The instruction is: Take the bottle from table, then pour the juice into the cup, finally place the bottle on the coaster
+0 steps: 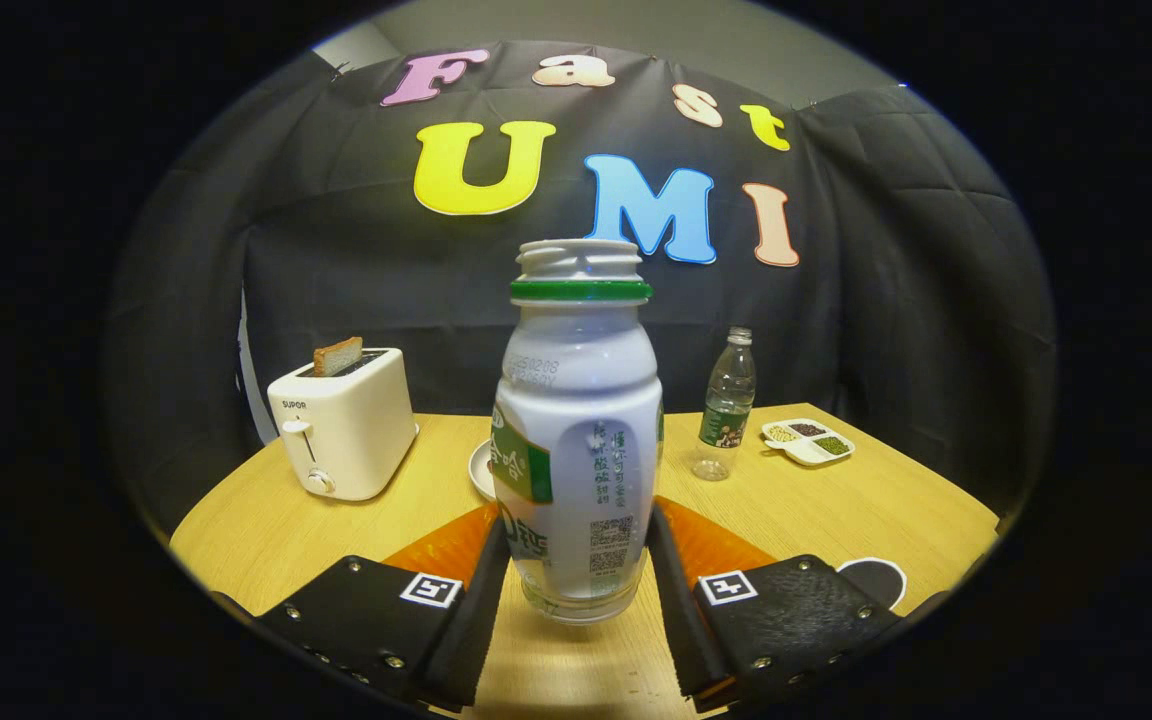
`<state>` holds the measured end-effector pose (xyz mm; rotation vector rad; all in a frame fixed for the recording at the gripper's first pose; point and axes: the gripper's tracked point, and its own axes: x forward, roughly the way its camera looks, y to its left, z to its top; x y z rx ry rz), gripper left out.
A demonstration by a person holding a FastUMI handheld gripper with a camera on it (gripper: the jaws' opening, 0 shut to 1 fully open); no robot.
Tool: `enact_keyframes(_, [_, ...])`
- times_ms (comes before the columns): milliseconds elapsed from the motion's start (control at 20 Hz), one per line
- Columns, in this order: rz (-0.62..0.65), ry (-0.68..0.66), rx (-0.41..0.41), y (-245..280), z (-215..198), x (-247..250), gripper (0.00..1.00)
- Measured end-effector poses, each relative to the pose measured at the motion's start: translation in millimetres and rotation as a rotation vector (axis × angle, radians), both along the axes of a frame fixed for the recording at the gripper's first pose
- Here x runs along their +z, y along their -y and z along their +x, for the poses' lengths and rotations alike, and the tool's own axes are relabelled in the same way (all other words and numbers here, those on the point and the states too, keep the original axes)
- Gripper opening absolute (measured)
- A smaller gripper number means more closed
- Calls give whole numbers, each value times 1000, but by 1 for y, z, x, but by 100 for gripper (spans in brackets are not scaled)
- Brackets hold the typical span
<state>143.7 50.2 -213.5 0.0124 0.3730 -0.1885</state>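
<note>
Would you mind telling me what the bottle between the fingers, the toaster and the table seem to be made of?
Bottle: likely opaque white plastic, slightly glossy, with a moulded threaded neck, green ring and printed label; the gripper is shut on it.
Toaster: cream shell, probably smooth plastic with a soft sheen, though painted metal is possible.
Table: light wood or wood-look laminate, matte.

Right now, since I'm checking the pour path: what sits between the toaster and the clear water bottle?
In the gripper view, the white bottle held in the gripper, and a white cup partly hidden behind it.
</note>
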Motion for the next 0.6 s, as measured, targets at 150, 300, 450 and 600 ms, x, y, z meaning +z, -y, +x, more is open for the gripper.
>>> enact_keyframes(150, [8,4,0,1,7,-5,72])
enact_keyframes(300, [9,2,3,2,13,-9,72])
enact_keyframes(450, [15,3,7,4,19,-14,72])
enact_keyframes(600, [21,-1,4,7,26,-20,72])
